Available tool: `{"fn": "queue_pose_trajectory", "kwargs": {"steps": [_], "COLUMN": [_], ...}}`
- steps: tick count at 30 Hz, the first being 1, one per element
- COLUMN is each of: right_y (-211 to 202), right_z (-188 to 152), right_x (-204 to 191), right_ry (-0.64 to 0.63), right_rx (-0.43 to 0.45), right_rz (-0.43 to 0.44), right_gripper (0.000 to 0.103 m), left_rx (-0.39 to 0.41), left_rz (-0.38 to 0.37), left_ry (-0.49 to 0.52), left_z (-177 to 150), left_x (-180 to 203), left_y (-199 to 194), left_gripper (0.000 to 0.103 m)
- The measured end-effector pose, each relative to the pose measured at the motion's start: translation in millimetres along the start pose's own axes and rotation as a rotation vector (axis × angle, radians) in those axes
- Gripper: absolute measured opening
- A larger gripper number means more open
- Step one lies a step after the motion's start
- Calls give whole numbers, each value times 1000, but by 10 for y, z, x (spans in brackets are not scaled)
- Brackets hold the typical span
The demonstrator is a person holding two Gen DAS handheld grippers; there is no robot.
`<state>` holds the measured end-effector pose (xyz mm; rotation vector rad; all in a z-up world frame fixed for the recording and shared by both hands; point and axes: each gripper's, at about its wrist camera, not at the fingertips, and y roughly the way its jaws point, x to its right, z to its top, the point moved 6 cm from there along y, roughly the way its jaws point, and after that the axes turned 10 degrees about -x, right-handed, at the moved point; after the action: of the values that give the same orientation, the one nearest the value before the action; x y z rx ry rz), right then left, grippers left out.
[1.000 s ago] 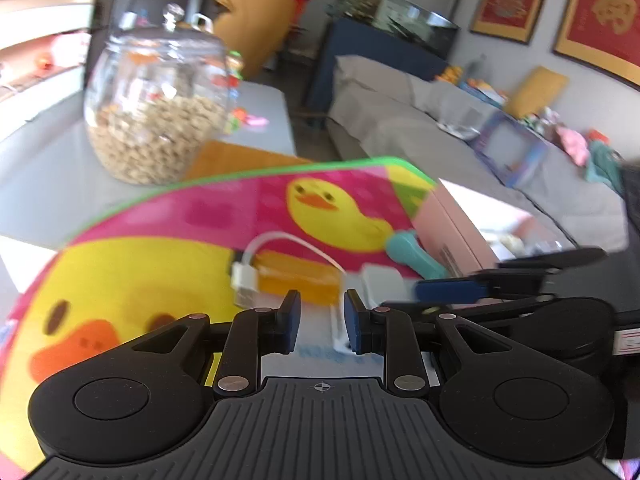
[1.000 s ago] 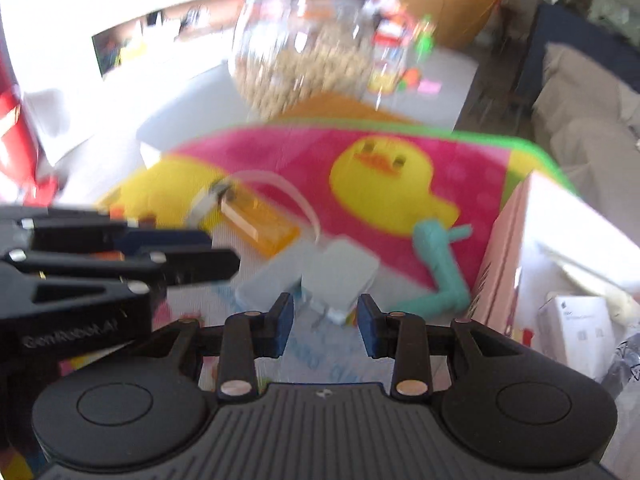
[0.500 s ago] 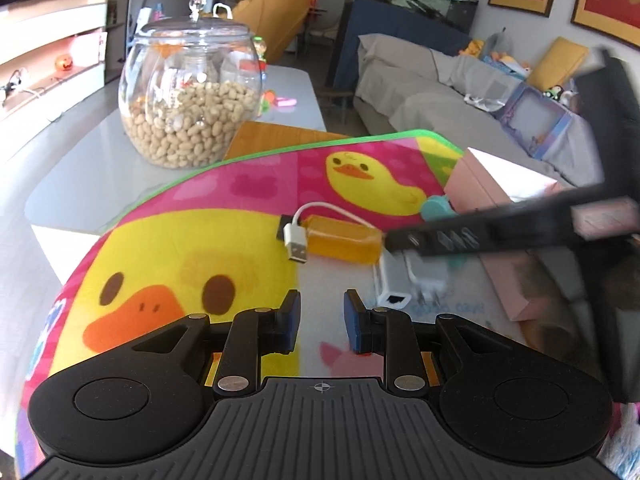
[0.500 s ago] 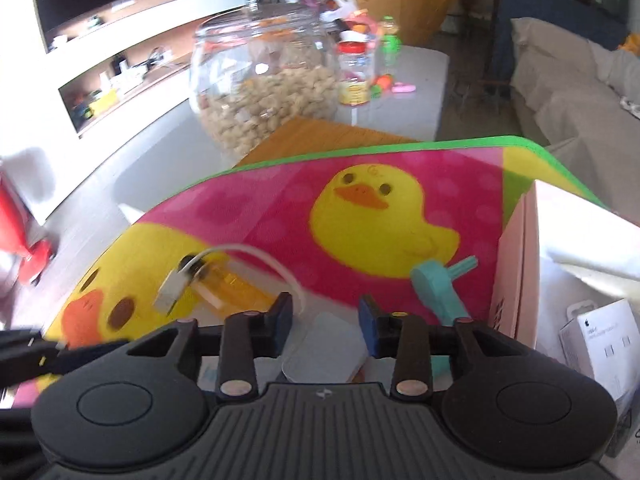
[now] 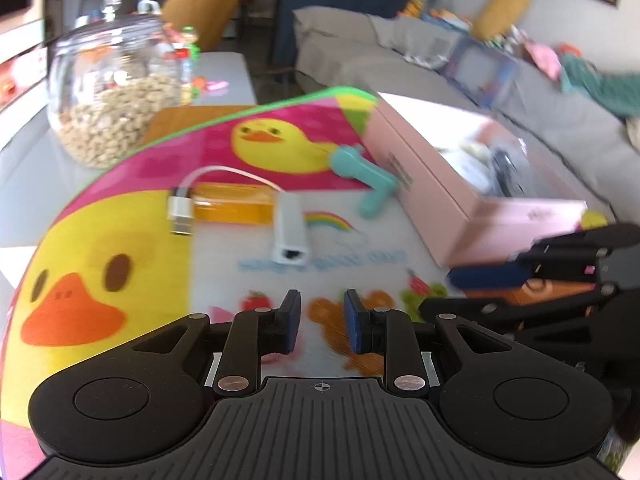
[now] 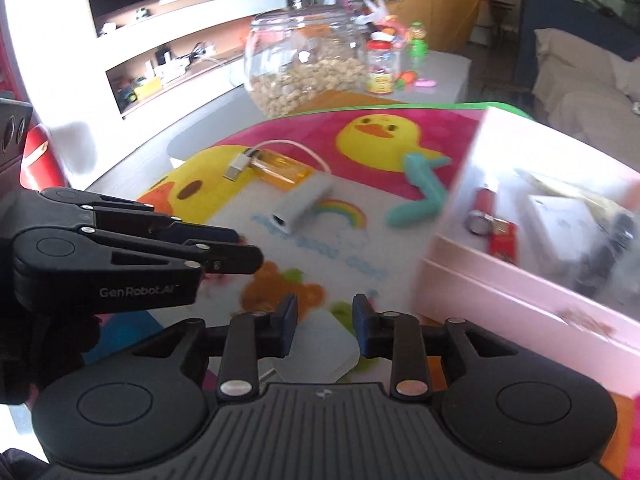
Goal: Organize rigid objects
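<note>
Right tool [image 6: 324, 326] open over white charger [image 6: 320, 354]; left tool [image 5: 319, 322] open, empty.

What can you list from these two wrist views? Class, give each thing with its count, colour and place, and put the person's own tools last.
play mat: one, pink and yellow with ducks, covering the table
pink box: one, open, on the mat's right side, small items inside
white adapter: one, white with a looped cable, mid-mat
orange case: one, translucent orange, just behind the adapter
teal tool: one, teal, lying beside the box
white charger: one, white, between the right gripper's jaws
glass jar: one, clear, filled with tan nuts, on the grey table behind the mat
sofa: one, grey, background right
left gripper: one, black, jaws apart, empty
right gripper: one, black, jaws apart around the charger
</note>
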<state>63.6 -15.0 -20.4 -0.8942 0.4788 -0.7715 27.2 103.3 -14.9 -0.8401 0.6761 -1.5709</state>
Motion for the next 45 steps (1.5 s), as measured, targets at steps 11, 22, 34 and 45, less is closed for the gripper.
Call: {"fn": "queue_pose_trajectory", "kwargs": {"steps": [11, 22, 34, 45], "right_y": [-106, -63, -28, -10], "right_z": [-415, -475, -472, -473], "right_x": [533, 422, 367, 339], "right_ry": [126, 108, 71, 31], "right_rx": [46, 88, 65, 37], "right_rz": [-112, -73, -75, -63], "right_gripper": [60, 90, 97, 103], "left_rx": [-19, 70, 26, -35], "left_rz": [22, 186, 220, 54], "left_ry": [83, 42, 10, 245], "left_z": [35, 274, 594, -160], "left_x": [382, 0, 27, 262], "left_y": [152, 9, 505, -12], "left_gripper": [27, 27, 26, 24]}}
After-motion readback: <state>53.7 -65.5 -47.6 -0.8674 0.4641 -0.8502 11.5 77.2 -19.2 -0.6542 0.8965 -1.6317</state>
